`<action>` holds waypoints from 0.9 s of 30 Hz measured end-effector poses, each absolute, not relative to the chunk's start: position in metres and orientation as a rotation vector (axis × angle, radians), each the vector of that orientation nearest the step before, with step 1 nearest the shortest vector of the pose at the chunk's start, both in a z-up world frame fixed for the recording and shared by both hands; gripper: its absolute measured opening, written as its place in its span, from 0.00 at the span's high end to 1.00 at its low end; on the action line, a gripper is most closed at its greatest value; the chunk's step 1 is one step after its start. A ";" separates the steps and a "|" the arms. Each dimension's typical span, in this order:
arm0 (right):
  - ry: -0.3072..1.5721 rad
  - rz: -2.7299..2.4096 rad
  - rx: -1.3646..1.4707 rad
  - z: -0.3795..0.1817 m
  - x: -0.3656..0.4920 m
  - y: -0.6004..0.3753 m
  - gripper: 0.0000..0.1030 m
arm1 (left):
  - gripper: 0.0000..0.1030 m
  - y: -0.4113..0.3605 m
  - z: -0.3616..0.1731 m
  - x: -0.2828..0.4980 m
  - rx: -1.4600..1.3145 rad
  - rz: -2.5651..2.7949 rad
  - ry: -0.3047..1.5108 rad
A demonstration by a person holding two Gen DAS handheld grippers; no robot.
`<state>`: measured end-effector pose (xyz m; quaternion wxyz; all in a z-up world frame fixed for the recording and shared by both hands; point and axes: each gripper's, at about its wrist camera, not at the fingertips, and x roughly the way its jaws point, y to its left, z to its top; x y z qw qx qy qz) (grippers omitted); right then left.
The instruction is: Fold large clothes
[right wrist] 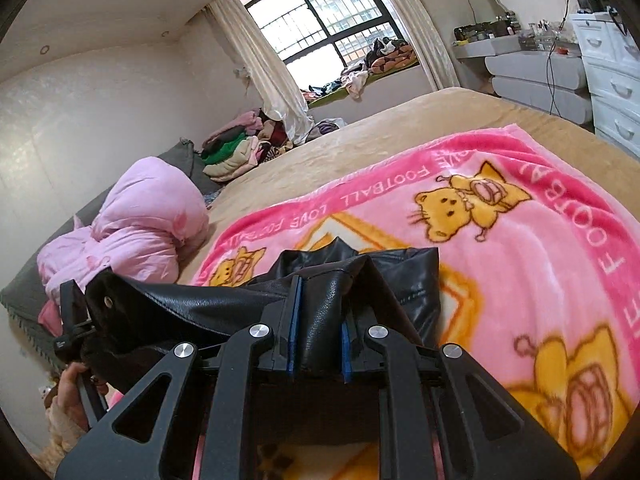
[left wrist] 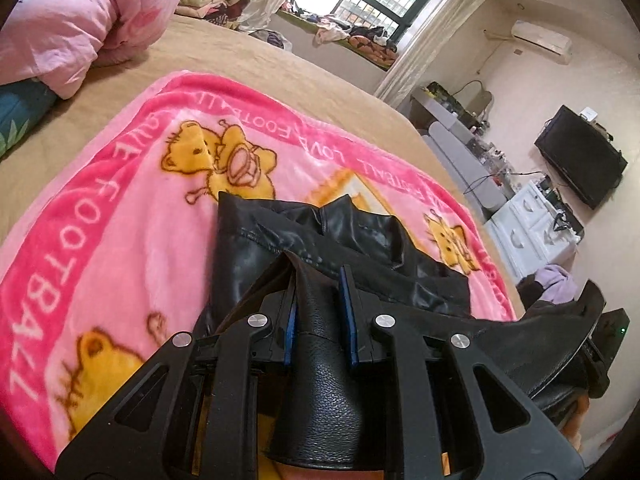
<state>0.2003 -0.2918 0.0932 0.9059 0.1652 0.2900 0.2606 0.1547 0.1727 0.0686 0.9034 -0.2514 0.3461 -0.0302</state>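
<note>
Fingers of left gripper (left wrist: pixel 320 280) and right gripper (right wrist: pixel 320 300) each clamped on one black leather garment (left wrist: pixel 340 240), lifted over one pink cartoon blanket (left wrist: pixel 120 208), one tan bed (left wrist: pixel 224 52), one pink quilt (right wrist: pixel 132 220) beyond.

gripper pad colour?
Blue pads on black fingers, clearest in the left wrist view.

One black leather garment (left wrist: pixel 328 236), one pink blanket (left wrist: pixel 120 208), two grippers: left gripper (left wrist: pixel 320 280), right gripper (right wrist: pixel 320 304).
</note>
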 end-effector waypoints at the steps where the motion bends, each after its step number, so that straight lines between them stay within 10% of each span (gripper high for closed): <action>1: 0.596 0.534 0.332 0.091 0.205 -0.290 0.86 | 0.89 0.173 0.067 0.158 -0.519 -0.060 0.718; 27: 0.693 0.419 0.238 0.036 0.280 -0.274 0.85 | 0.84 0.189 0.025 0.224 -0.501 0.035 0.798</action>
